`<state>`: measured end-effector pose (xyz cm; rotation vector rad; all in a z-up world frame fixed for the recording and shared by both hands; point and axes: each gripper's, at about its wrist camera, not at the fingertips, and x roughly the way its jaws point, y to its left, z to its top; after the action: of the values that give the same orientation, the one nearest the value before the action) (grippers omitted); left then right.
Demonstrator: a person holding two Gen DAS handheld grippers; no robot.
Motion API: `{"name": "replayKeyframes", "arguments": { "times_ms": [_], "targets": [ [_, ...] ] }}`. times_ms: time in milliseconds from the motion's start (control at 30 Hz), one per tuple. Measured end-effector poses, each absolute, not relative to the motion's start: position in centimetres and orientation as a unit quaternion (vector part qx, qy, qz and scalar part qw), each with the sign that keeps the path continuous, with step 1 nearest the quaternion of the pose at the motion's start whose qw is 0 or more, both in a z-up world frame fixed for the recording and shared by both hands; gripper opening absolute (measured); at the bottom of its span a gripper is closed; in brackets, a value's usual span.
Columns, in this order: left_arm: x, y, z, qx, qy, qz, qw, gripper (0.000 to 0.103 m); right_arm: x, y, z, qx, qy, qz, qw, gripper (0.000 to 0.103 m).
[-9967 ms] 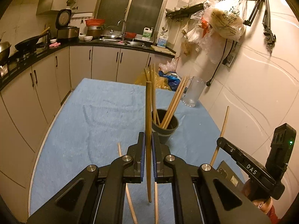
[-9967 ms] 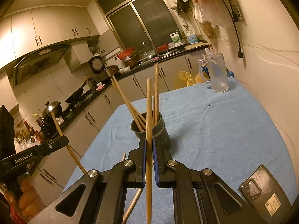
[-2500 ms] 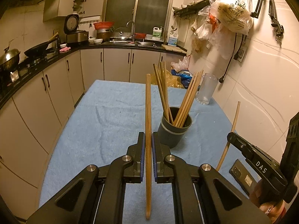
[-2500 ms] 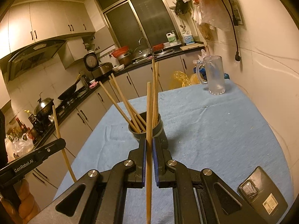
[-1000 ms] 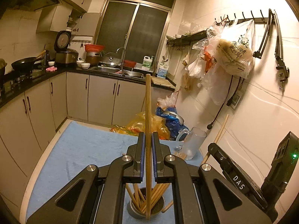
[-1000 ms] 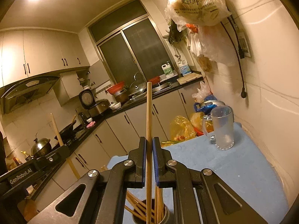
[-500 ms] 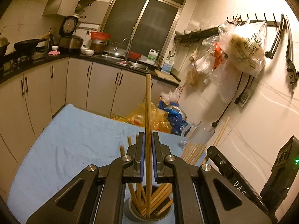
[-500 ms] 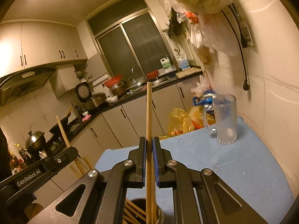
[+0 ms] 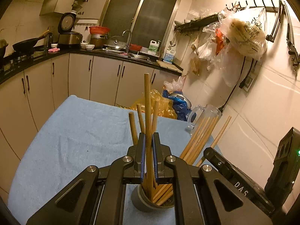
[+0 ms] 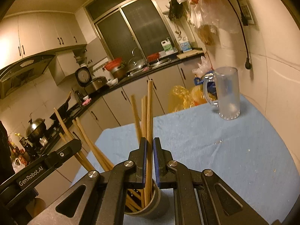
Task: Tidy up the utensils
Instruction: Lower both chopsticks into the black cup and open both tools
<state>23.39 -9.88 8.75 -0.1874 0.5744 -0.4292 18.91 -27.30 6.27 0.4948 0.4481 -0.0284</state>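
Kitchen at night, warm light; blue cloth [image 9: 75,135] covers the work table, cabinets and sink counter behind.

Landmark: dark cup [image 9: 142,200], standing upright on the cloth near the camera end. It already holds a fan of chopsticks leaning outward in several directions.

Left gripper [image 9: 148,161]: jaws clamped together on 1 chopstick [image 9: 147,112], held near-vertical. Its lower end is inside the cup mouth, among the others; upper end stands well above the cup. Vertical hold makes sense: a narrow cup, so the stick must enter end-first.

Right gripper [image 10: 149,161]: jaws likewise clamped on 1 chopstick [image 10: 149,116], also upright, lower end inside the same cup [image 10: 148,204]. Each gripper appears in the other's view, on opposite sides of the cup, so both sticks go in together without crossing.

Beyond the cup, near the wall: empty glass mug [image 10: 227,93], well apart from the cup, not involved.

Judgement: insertion step is nearly finished; both tips are below the rim, but whether they touch the cup bottom is hidden. Next likely need is to part the jaws and let the sticks settle against the fan. Risk: leaning sticks could be nudged by the fingers and tip the cup, since it looks light and top-heavy.

No loose chopsticks visible on the cloth in either view.
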Motion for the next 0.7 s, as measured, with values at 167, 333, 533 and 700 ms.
{"name": "replayKeyframes", "arguments": {
  "times_ms": [167,333,533,700],
  "targets": [
    [23.0,-9.8,9.1,-0.085,0.28,-0.208,0.933,0.007,18.4,-27.4,6.5,0.243,0.227,-0.01,0.943,0.009],
    [22.6,-9.6,9.1,-0.08,0.282,-0.202,0.934,0.007,17.4,-27.3,6.7,0.242,0.225,-0.01,0.944,0.012],
    [21.3,-9.2,9.2,-0.072,0.279,-0.196,0.937,0.007,15.8,-27.3,7.3,0.243,0.218,-0.008,0.945,0.018],
    [20.0,-8.4,9.6,-0.069,0.269,-0.187,0.942,0.007,13.8,-26.9,8.2,0.24,0.206,-0.01,0.949,0.023]
  ]
}}
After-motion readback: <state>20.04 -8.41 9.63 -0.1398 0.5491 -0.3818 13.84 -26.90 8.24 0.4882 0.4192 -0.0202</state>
